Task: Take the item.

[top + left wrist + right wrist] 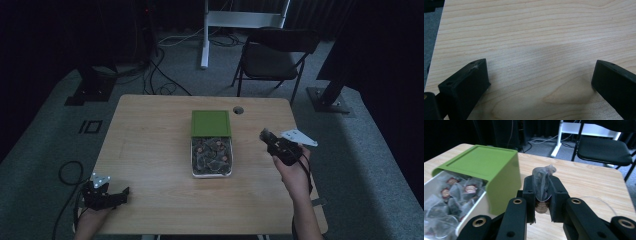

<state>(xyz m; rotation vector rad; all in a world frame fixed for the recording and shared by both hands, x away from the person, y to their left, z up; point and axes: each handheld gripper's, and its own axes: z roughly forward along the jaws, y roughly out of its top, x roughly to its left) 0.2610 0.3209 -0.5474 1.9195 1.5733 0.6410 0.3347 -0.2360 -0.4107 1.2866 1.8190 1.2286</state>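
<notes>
One wrapped tea bag (543, 185) is sitting clamped in the right gripper (270, 138) just right of the half-uncovered box (211, 172) at the surface's middle, many remaining inside, while the left gripper (111, 193) is waiting, jaws apart, near the front-left corner.

Bare table (150, 150) flanks the central box (211, 145) on both sides.

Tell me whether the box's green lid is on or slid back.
Slid back: the green lid covers only the box's far half, leaving wrapped tea bags exposed.
</notes>
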